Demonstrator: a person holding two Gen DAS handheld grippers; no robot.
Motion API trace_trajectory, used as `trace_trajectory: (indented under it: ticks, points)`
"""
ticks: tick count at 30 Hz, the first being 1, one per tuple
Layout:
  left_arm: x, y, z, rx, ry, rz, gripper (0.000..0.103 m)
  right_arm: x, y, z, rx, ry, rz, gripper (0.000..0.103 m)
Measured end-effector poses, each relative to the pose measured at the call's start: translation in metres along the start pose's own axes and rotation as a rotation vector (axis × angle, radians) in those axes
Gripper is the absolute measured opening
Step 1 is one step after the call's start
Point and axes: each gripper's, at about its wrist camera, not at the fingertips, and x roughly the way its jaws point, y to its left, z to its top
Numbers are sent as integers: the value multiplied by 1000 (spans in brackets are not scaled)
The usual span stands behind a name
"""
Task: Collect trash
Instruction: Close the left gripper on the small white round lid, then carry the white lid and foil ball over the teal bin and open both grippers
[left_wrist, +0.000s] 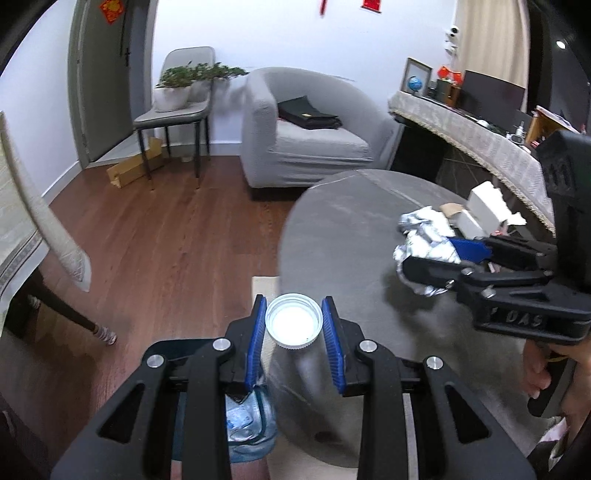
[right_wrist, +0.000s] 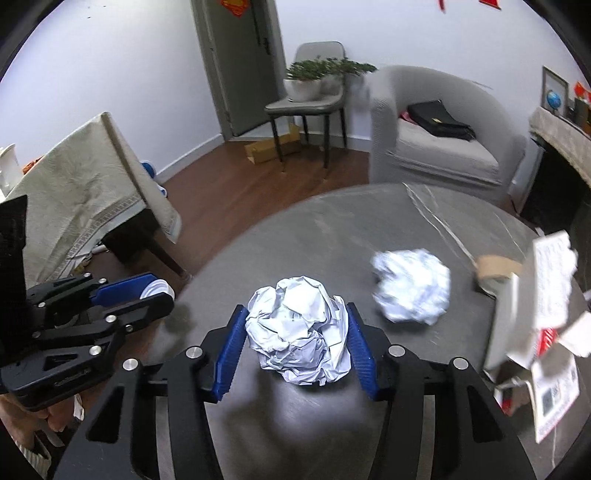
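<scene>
Crumpled paper ball (right_wrist: 301, 336) sits squeezed between the right gripper (right_wrist: 297, 345) pads over the round grey table (right_wrist: 314, 229); left gripper (left_wrist: 293, 325) clamps a white bottle cap (left_wrist: 293, 320) (wood floor (left_wrist: 166, 236), grey armchair (left_wrist: 306, 129) behind).

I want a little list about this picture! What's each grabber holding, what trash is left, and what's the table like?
left gripper: shut on a clear plastic bottle with a white screw cap, gripped at the neck
right gripper: shut on a crumpled ball of white paper
trash left: a second crumpled white paper ball, a torn white cardboard box, a brown cardboard tape roll
table: round grey table
background: grey armchair holding a black bag
</scene>
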Motion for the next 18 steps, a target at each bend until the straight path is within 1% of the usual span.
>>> trace_trajectory:
  ticks: [5,9,15,18]
  points:
    - [-1,32,-8,-47,19,19,33,4,18,10,-11,-28,33,54]
    - [3,50,-19,-58,48,48,33,9,33,18,-19,-46,58,54]
    - [15,78,-42,-62,115,98,33,19,55,27,-19,-56,108,54]
    - [21,89,-52,-63,147,105,33,26,69,32,-28,-56,131,54]
